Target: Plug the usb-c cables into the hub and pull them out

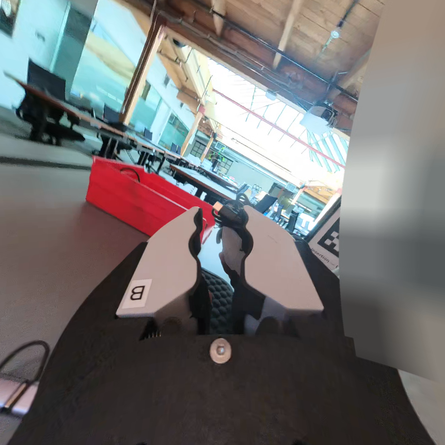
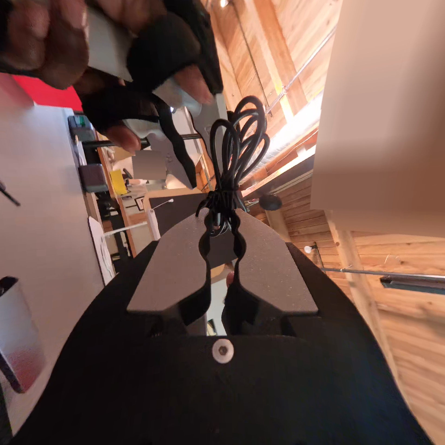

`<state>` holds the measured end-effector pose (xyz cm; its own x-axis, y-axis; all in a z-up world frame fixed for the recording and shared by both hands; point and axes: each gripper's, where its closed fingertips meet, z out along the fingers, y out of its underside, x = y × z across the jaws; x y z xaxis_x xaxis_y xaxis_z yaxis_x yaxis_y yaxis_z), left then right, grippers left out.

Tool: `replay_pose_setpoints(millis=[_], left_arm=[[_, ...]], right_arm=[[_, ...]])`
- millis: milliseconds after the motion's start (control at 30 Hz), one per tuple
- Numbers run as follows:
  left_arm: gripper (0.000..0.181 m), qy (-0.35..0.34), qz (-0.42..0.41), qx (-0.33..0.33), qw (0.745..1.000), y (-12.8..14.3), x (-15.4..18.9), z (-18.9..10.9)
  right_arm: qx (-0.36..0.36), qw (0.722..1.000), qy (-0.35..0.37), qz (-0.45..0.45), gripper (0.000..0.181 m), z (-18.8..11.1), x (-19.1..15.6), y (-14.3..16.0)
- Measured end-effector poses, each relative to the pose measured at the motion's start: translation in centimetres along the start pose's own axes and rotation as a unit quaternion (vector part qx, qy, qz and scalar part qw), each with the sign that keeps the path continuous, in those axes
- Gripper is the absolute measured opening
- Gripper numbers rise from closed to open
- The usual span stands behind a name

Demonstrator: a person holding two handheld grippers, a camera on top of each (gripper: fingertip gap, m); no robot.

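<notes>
Both grippers meet at one bundled black cable: the right gripper pinches its tied waist at the fingertips, the left gripper gapes around its plug end

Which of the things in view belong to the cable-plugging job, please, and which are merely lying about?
Belonging to the job:
- bundled black cable, clamped at its tie in the right gripper
- left gripper, open beside the bundle's plug end
- grey hub on the table, one cable plugged in

Lying about:
- red box
- marker card
- far desks
</notes>
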<state>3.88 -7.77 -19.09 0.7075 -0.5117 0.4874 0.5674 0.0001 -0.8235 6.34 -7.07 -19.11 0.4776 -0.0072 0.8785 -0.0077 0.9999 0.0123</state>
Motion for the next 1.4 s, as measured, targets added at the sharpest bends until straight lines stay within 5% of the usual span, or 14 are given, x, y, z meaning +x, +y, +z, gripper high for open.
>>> replay_pose_setpoints(millis=[167, 367, 533, 600, 733, 767, 833, 1000, 1167, 1400], left_arm=[[0.03, 0.006, -0.059, -0.06, 0.996, 2.5, -0.5, 1.7], [0.01, 0.029, -0.044, -0.068, 0.996, 2.7, -0.2, 1.6], [0.007, -0.022, 0.151, -0.061, 0.986, 0.8, -0.6, 0.2], [0.007, -0.058, 0.252, -0.11, 0.96, 0.6, -0.9, -0.9], [0.007, -0.03, 0.337, -0.288, 0.896, 3.7, -0.2, -3.3], [0.007, -0.02, 0.34, -0.327, 0.882, 4.7, -0.1, -3.8], [0.007, -0.005, 0.346, -0.382, 0.857, 6.5, 0.0, -4.6], [0.007, 0.059, 0.322, -0.406, 0.854, 8.7, 1.4, -4.4], [0.008, 0.098, 0.285, -0.409, 0.862, 9.8, 1.9, -4.1], [0.007, 0.096, 0.273, -0.373, 0.882, 9.2, 2.0, -3.4]], right_arm=[[-0.004, 0.999, -0.014, -0.052, 0.014, 0.0, -0.9, 0.1], [-0.006, 0.997, -0.026, -0.07, 0.014, 0.0, -1.8, 0.3], [0.0, 0.978, -0.131, 0.163, 0.027, -0.2, -3.5, 1.6], [0.001, 0.924, -0.206, 0.322, 0.036, -0.8, -4.1, 2.6], [0.099, 0.704, -0.31, 0.631, 0.029, -2.3, -1.6, 0.6], [0.121, 0.667, -0.316, 0.664, 0.026, -2.4, -0.8, 0.0], [0.151, 0.636, -0.335, 0.679, 0.026, -2.6, -0.5, -1.5], [0.147, 0.625, -0.448, 0.622, 0.029, -4.0, -4.1, -5.1], [0.167, 0.619, -0.472, 0.606, 0.01, -4.6, -4.7, -6.3], [0.183, 0.636, -0.435, 0.611, 0.008, -4.1, -3.8, -5.7]])
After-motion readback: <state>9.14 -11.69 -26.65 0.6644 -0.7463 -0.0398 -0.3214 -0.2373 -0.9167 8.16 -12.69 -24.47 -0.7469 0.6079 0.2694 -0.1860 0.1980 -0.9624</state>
